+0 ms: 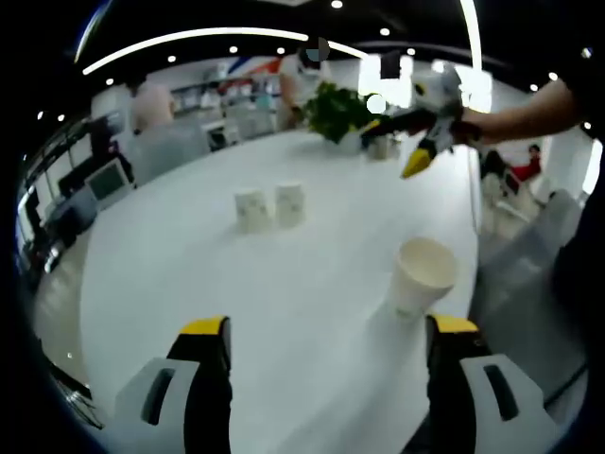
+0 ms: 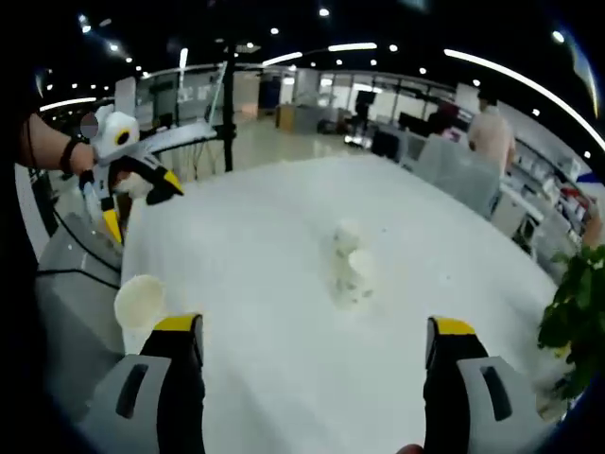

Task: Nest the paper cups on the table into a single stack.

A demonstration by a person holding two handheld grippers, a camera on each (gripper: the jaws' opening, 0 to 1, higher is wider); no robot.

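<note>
Both my grippers are spread wide with nothing between the jaws — the left gripper [image 1: 326,340] hangs low over the table [image 1: 189,274], the right gripper [image 2: 314,340] likewise from the opposite side. Nearest my left jaws is one cup [image 1: 423,276], upright, mouth open, standing just beyond the right-hand jaw near the table edge. Further out, two more cups [image 1: 269,206] stand side by side near the middle, almost touching; from the right gripper view they read as a blurred pale cluster [image 2: 352,265]. No cup is nested yet, so I judge the step in hand is the first pick. I'd take the near cup with the left, pinching the wall lightly so the paper doesn't crush, then carry it level over a middle cup and lower it straight — tilt would jam the rims.
</note>
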